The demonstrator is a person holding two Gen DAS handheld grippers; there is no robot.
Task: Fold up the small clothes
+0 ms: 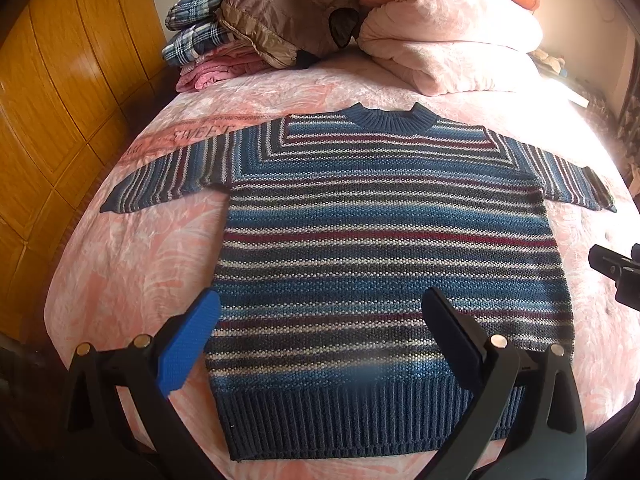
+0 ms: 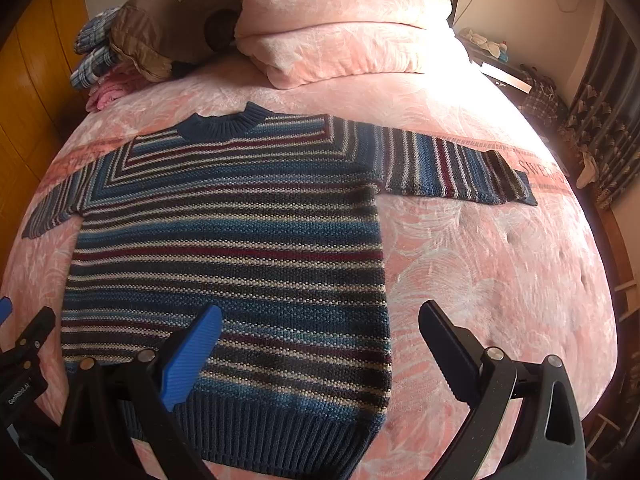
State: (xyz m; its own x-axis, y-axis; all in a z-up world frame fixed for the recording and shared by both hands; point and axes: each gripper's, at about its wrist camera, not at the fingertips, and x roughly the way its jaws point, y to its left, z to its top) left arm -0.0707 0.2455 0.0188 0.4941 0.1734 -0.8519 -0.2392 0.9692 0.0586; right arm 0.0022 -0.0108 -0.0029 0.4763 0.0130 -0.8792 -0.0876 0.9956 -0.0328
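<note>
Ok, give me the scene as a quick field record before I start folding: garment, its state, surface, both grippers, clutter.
garment: striped knit sweater, blue, white, dark red
state: spread flat, unfolded, both sleeves out sideways, collar away from the cameras, ribbed hem nearest
surface: pink bedspread
left gripper: open, empty, over the hem's left part
right gripper: open, empty, over the sweater's right lower edge
clutter: folded pink quilt, brown jacket, plaid and pink clothes pile at the bed's far end, apart from the sweater
folding progress: none visible
</note>
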